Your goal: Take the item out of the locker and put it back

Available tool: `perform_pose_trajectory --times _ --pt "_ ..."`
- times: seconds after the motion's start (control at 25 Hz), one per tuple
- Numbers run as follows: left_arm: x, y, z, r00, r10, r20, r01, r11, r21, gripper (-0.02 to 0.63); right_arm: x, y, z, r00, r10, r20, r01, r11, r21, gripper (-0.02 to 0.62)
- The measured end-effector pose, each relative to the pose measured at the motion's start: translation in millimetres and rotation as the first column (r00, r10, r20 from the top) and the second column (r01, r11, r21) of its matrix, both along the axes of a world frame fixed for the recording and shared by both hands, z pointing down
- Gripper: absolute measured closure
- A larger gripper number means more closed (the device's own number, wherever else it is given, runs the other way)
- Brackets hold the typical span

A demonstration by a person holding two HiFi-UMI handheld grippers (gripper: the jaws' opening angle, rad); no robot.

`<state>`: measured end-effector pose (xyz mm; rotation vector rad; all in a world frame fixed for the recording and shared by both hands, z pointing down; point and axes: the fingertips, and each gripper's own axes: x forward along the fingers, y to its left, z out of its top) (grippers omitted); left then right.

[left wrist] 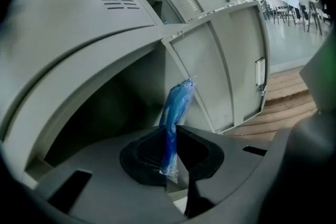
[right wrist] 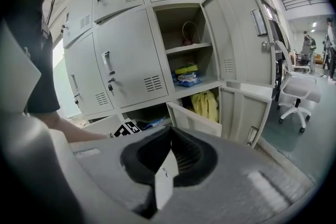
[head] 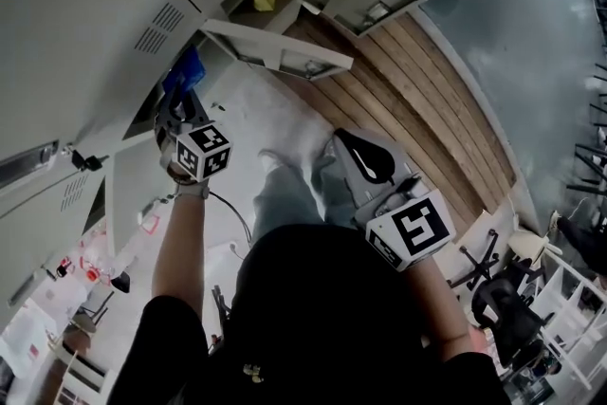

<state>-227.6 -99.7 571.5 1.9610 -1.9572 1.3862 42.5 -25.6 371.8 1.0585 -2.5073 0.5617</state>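
The left gripper (left wrist: 172, 136), jaws nearly closed on the lower end of a slim blue plastic-wrapped packet (left wrist: 177, 102) standing upright before the open grey metal locker compartment (left wrist: 105, 99), should hold that pinch firm and stay clear of the open door (left wrist: 231, 65); the right gripper (right wrist: 169, 152) hangs closed, empty.

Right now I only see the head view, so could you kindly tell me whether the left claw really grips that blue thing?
Observer: Yes. In the left gripper view, the left claw is shut on a blue plastic-wrapped packet, which sticks out past its tips.
Operator: Thank you. And the other one?
Observer: In the right gripper view, the right claw is shut, with nothing between its jaws.
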Motion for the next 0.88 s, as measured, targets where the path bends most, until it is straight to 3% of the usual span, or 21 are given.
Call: perform_pose_trajectory --times 0.64,0.88 --pt "-41.8 -42.2 45.2 0.979 -0.081 0.19 0.087 0.996 -0.027 0.546 -0.3 3.9 22.8 1.0 0.012 -0.022 -0.013 0.999 -0.05 0.597" --pt "-57.7 -52.4 68.6 0.97 -0.065 0.235 0.079 0.995 -0.053 0.545 2.2 7.8 27.8 1.0 0.016 -0.026 -0.017 0.999 -0.052 0.597"
